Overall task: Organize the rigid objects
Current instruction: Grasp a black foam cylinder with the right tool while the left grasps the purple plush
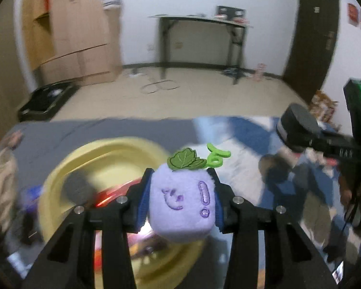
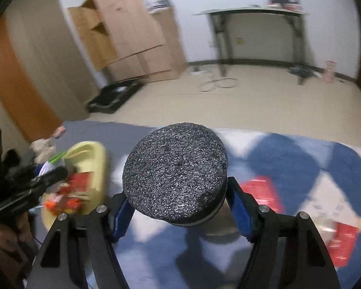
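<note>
My left gripper (image 1: 181,207) is shut on a purple plush cube (image 1: 183,200) with a green leaf on top, held above a yellow tray (image 1: 118,149) that holds red packets. My right gripper (image 2: 178,207) is shut on a dark grey speckled round puck (image 2: 175,173), held above a blue-and-white mat (image 2: 288,154). The puck and right gripper also show in the left wrist view (image 1: 298,127) at the right. The left gripper shows at the left edge of the right wrist view (image 2: 36,185), over the yellow tray (image 2: 93,159).
Red packets (image 2: 262,190) lie on the mat at the right. A beige plush toy (image 2: 42,148) lies left of the tray on the grey cloth (image 1: 84,132). Behind are a floor, a black bin (image 2: 113,96), cardboard boxes (image 1: 84,29) and a desk (image 1: 199,19).
</note>
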